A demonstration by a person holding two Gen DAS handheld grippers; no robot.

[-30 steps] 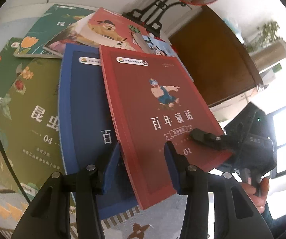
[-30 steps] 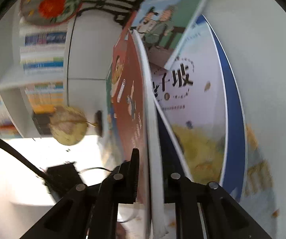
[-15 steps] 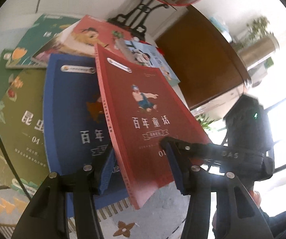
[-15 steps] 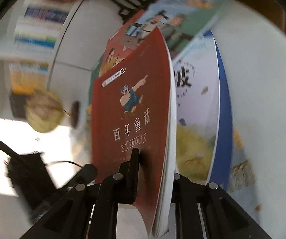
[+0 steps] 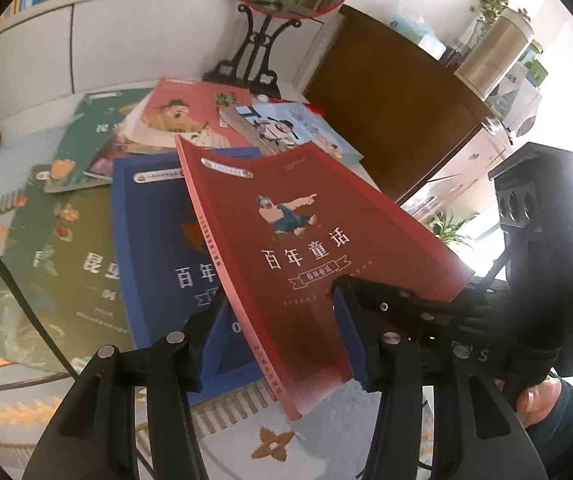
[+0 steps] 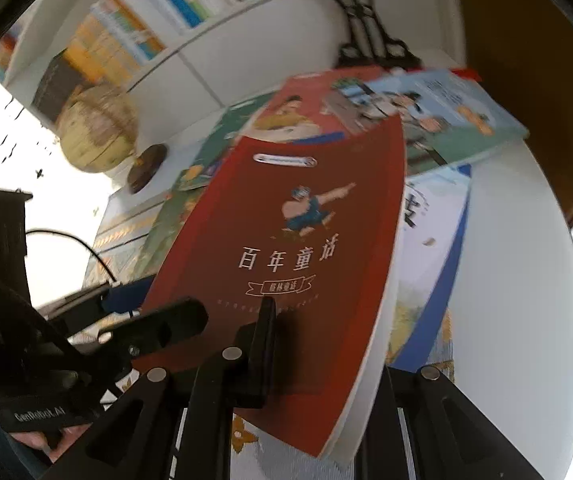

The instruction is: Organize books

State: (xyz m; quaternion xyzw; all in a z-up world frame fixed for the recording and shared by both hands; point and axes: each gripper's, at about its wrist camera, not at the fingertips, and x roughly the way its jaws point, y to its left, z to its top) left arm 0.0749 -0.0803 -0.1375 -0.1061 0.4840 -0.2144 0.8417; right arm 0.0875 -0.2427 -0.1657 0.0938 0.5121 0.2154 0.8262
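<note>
The red book (image 5: 298, 256), titled in pale characters beneath a small pointing cartoon figure, is raised at a tilt above the desk (image 6: 526, 280), with its near corner nearest the cameras. The right gripper (image 6: 318, 344) is clenched on the lower edge of this book: one dark finger (image 6: 264, 320) lies flat on the cover, while the other is hidden behind the white page block. In the left wrist view the same gripper reaches in from the right, its finger pressed on the cover below the title. The left gripper (image 5: 278, 340) straddles the book's spine corner with its blue-padded fingers (image 5: 214, 344) spread. Its fingers have just been opening, and neither pad presses on the book, which stands between them. Beneath the red book lies a blue book (image 5: 154, 240) of like design, flat on the desk. Beside it is a green book (image 5: 66, 264) with flower motifs. Further picture books (image 5: 190, 116) lie overlapped behind. A black ornamental stand (image 5: 254, 52) bearing a round floral fan rises at the desk's far edge. A globe (image 6: 98, 132) and shelved books (image 6: 126, 32) appear in the right wrist view.
</note>
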